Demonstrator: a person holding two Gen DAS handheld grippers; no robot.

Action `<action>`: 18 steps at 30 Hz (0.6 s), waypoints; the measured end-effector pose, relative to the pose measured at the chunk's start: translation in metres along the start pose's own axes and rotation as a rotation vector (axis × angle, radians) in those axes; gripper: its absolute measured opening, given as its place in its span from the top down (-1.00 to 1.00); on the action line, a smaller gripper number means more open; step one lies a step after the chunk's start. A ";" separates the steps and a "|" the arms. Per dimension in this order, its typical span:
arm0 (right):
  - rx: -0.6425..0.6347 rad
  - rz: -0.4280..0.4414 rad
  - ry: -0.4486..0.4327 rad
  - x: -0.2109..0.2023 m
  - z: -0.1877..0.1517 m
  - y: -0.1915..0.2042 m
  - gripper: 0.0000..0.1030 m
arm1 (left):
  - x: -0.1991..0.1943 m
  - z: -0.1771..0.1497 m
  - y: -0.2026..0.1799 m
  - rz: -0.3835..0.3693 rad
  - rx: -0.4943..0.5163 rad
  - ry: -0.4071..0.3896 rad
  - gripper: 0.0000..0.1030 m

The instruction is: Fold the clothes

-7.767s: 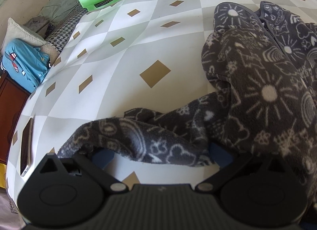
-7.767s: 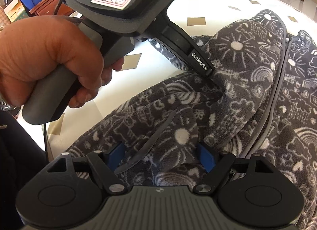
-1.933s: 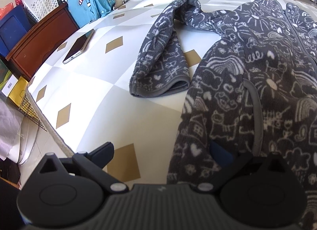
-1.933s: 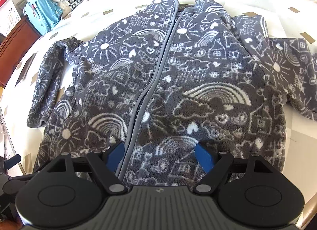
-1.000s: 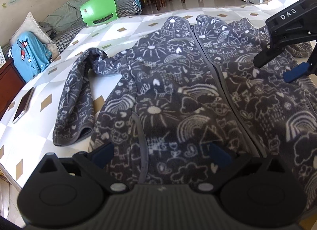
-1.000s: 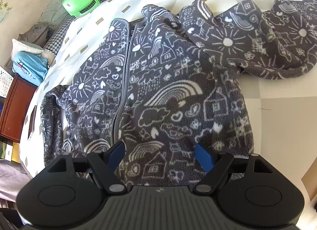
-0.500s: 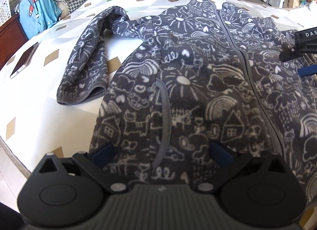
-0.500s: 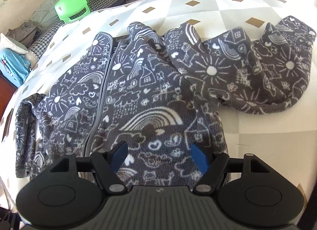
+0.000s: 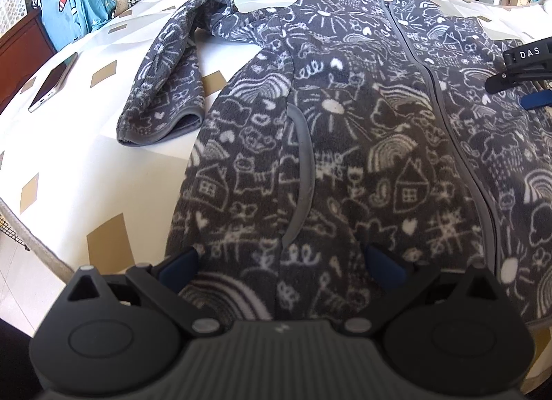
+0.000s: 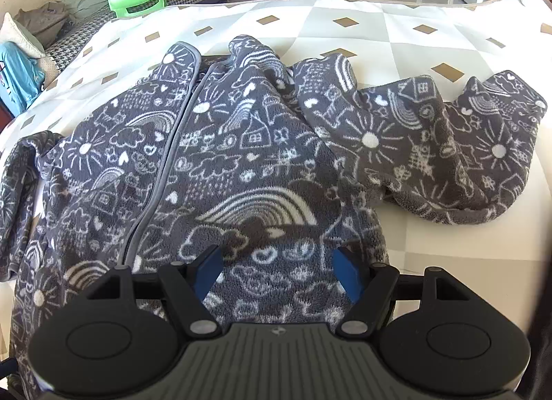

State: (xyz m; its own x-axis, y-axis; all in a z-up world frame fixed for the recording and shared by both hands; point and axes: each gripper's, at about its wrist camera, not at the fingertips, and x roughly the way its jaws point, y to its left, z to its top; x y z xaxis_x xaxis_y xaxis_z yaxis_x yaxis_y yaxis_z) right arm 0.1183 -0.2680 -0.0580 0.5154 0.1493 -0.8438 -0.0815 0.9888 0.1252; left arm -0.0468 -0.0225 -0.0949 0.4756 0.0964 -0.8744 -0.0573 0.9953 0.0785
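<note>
Lying zipped and flat on the diamond-patterned desk, the grey doodle-print fleece jacket runs near-to-far; left claw and right claw, both wide, straddle its near hem.

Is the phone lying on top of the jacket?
No, the phone lies on the bare tablecloth, apart from the jacket.

right gripper jaws spread over hem | fleece jacket zipped, flat on tablecloth | sleeve bunched rightward
</note>
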 end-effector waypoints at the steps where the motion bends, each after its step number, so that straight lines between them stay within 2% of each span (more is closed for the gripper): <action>1: 0.003 0.001 0.003 -0.002 -0.001 0.000 -0.35 | 0.000 -0.001 0.001 -0.003 -0.007 0.006 -1.00; 6: 0.017 0.005 0.020 -0.015 -0.007 -0.001 -0.36 | -0.002 -0.002 -0.001 0.008 -0.007 0.001 -1.00; 13: 0.076 0.029 0.058 -0.030 -0.024 -0.007 -0.36 | -0.012 0.008 -0.016 0.055 0.041 -0.083 -1.00; 18: 0.055 0.036 0.067 -0.045 -0.046 -0.006 -0.36 | -0.014 0.019 -0.024 0.032 0.009 -0.113 -1.00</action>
State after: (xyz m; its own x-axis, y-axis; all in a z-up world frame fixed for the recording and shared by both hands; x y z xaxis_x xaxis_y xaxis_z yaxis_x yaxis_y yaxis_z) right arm 0.0561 -0.2804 -0.0453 0.4547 0.1861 -0.8710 -0.0515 0.9818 0.1829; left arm -0.0349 -0.0474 -0.0756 0.5698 0.1288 -0.8117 -0.0665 0.9916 0.1106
